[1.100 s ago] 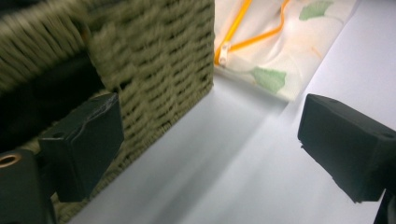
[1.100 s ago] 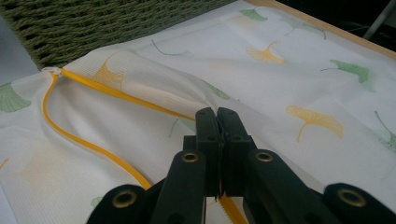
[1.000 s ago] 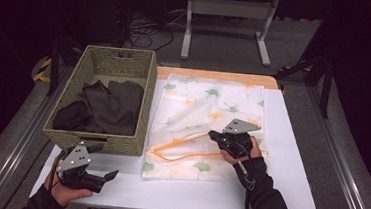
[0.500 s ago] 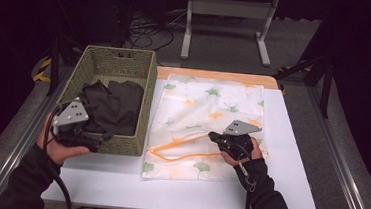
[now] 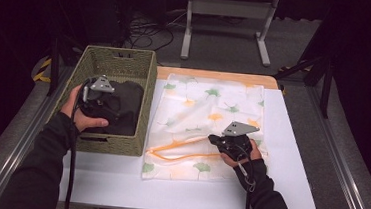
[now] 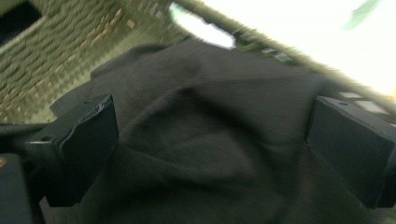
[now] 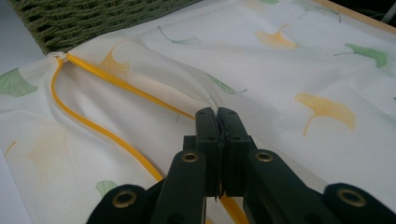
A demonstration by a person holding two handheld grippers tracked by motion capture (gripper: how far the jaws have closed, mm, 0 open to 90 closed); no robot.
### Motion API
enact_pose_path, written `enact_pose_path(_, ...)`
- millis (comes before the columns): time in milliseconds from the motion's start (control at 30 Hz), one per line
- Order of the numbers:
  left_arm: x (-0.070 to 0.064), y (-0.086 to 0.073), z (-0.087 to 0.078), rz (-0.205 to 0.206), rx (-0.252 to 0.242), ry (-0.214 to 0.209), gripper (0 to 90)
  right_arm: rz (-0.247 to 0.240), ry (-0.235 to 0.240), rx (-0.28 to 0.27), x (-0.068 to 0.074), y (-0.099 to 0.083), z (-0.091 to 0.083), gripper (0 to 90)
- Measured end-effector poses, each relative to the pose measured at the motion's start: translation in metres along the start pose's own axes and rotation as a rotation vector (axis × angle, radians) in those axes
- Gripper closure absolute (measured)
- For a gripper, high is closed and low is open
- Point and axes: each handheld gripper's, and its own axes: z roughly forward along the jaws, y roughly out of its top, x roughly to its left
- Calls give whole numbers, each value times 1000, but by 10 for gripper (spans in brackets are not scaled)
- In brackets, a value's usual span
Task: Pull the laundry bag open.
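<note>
Between spread left tongs [image 6: 205,140]: dark cloth [image 6: 205,112].

Black long sleeves; each black claw [image 5: 221,139] carries a grey three-cornered plate, brass-ringed pivots and a black cable.

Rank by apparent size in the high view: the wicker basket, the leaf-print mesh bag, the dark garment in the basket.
1. Leaf-print mesh bag, largest.
2. Wicker basket, somewhat smaller in outline.
3. Dark garment, smallest; it lies inside the basket, partly hidden by the left hand-held gripper.
</note>
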Motion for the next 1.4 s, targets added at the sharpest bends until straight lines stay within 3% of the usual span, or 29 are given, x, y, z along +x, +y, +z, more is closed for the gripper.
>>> enact_pose_path(167, 12, 3, 26, -15, 100, -37, 5, 2, 5, 13, -1, -2, 2, 881)
enact_pose_path(300, 15, 0, 49, -7, 249, -146, 1, 1, 8, 23, -1, -2, 4, 881)
enact_pose_path(400, 18, -2, 59, -34, 286, -178, 1, 0, 9, 27, -1, -3, 4, 881)
enact_pose_path(500, 16, -6, 68, -48, 352, -252, 1, -2, 10, 33, -1, -3, 5, 881)
enact_pose_path(600, 9, -5, 72, 4, 417, -266, 1, -2, 12, 39, -1, -4, 6, 881)
enact_pose_path(733, 8, -5, 76, -1, 431, -253, 1, -1, 12, 44, -1, -4, 6, 880)
enact_pose_path(900, 5, -5, 86, 14, 479, -151, 7, 3, 10, 49, -1, -5, 8, 880)
enact_pose_path(933, 5, -4, 86, 33, 489, -134, 20, 2, 8, 52, -1, -5, 8, 880)
enact_pose_path(1067, 3, -4, 84, 52, 491, -93, 128, -3, 8, 54, 0, -5, 8, 880)
enact_pose_path(1400, -1, 1, 71, 108, 443, -1, 527, -3, 1, 51, 0, -5, 7, 879)
